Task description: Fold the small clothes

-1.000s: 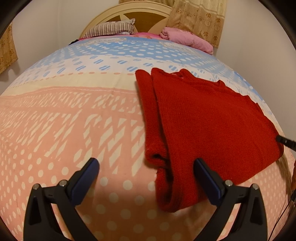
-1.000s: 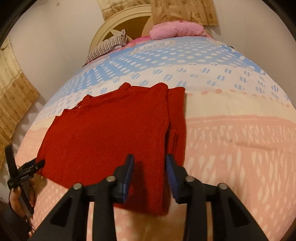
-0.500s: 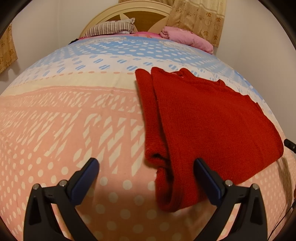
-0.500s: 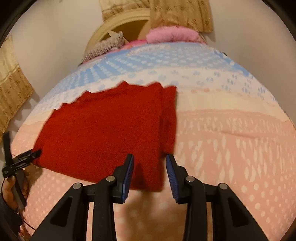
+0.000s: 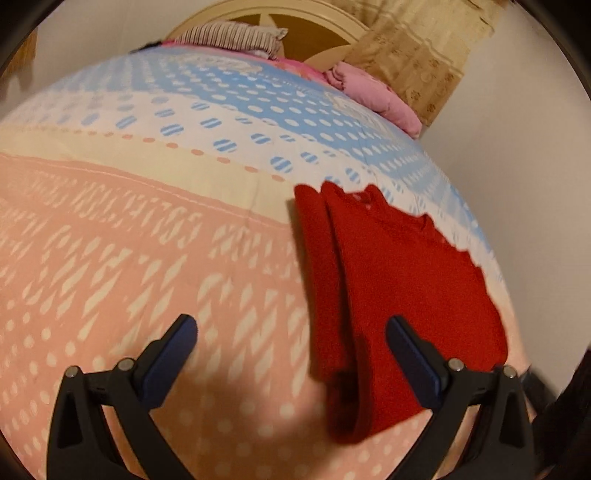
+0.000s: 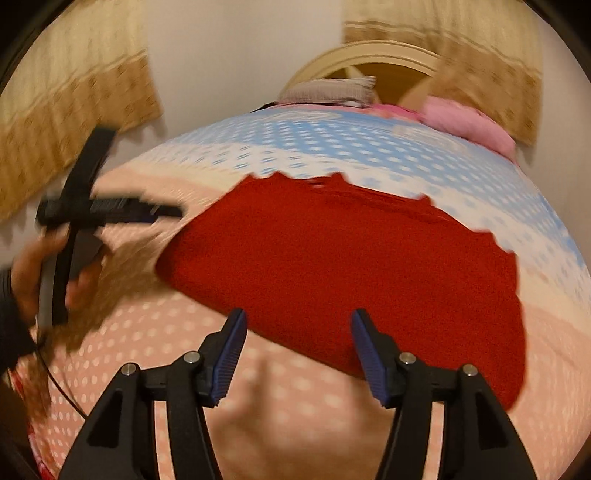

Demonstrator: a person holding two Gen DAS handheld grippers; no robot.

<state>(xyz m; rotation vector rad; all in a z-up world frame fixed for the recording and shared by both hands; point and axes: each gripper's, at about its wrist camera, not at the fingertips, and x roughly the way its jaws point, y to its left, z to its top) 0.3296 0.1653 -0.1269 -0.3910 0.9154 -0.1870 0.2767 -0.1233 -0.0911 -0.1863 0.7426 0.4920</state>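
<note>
A red knit sweater (image 5: 399, 291) lies folded flat on the bed, with a sleeve folded along its left edge. It also shows in the right wrist view (image 6: 351, 266). My left gripper (image 5: 291, 354) is open and empty, held above the bedspread at the sweater's near left edge. My right gripper (image 6: 297, 350) is open and empty, just in front of the sweater's near edge. The left gripper (image 6: 110, 212) appears blurred at the left of the right wrist view, in a hand.
The bed has a pink, cream and blue dotted bedspread (image 5: 129, 240). A striped pillow (image 5: 232, 37) and a pink blanket (image 5: 373, 92) lie by the headboard (image 5: 295, 22). Curtains (image 6: 66, 110) hang on the wall.
My right gripper has opened wide and swung left to face the sweater's long edge. My left gripper has pulled back and turned left; the sweater sits further right in its view.
</note>
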